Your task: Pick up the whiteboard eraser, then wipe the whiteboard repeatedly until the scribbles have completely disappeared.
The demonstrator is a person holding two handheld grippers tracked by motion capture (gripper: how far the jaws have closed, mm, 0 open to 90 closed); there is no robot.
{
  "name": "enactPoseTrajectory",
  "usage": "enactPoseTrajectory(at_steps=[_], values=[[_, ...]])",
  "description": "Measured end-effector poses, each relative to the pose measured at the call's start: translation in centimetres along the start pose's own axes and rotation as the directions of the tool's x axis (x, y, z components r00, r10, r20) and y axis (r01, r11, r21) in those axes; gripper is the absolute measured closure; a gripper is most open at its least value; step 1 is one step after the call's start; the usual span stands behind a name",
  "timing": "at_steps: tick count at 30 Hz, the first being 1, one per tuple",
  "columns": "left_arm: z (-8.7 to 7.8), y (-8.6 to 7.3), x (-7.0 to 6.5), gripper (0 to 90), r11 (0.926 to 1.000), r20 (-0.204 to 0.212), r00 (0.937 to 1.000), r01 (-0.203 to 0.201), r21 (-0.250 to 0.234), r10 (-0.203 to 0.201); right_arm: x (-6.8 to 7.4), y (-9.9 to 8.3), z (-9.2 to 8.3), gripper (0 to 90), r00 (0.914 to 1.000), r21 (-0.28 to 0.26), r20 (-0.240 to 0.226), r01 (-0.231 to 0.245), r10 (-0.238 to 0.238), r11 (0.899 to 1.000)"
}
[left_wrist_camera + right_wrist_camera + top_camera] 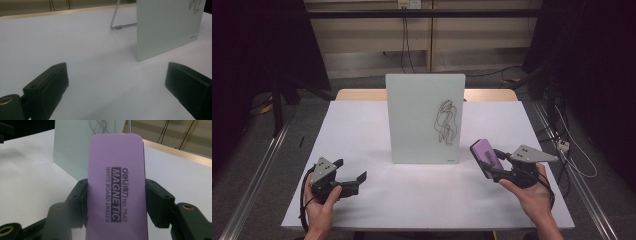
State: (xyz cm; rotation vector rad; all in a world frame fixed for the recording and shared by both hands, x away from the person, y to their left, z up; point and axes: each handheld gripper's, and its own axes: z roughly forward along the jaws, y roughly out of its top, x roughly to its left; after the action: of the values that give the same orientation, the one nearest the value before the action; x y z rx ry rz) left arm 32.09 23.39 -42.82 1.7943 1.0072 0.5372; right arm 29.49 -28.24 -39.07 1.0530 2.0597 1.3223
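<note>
While the left gripper rests low on the white table with its 2 jaws spread and nothing between them, 1 whiteboard stands upright at the table's centre, bearing 1 black scribble on its right half. Just right of the board, the right gripper pinches 1 purple eraser between its 2 jaws, raised above the table.

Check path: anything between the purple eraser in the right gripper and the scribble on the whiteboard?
Nothing visible. The right gripper holds the eraser just right of the upright whiteboard; only bare table lies between it and the scribble.
</note>
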Motion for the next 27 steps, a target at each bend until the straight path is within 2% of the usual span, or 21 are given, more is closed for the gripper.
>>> enactPoseTrajectory(at_steps=[18, 27], values=[[0.0, -0.2, 0.3, 4.9, 0.9999, 0.0, 0.9999, 0.011, 0.011, -0.011, 1.4, 2.3, 0.8, 41.7, 0.9967, -0.053, -0.027, 0.075, -0.077, 0.996], [0.0, -0.1, 0.2, 4.9, 1.0, -0.001, 1.0, 0.006, 0.005, -0.006, 2.7, 4.0, 2.3, 41.7, 0.9847, -0.061, -0.041, 0.166, -0.169, 0.984]])
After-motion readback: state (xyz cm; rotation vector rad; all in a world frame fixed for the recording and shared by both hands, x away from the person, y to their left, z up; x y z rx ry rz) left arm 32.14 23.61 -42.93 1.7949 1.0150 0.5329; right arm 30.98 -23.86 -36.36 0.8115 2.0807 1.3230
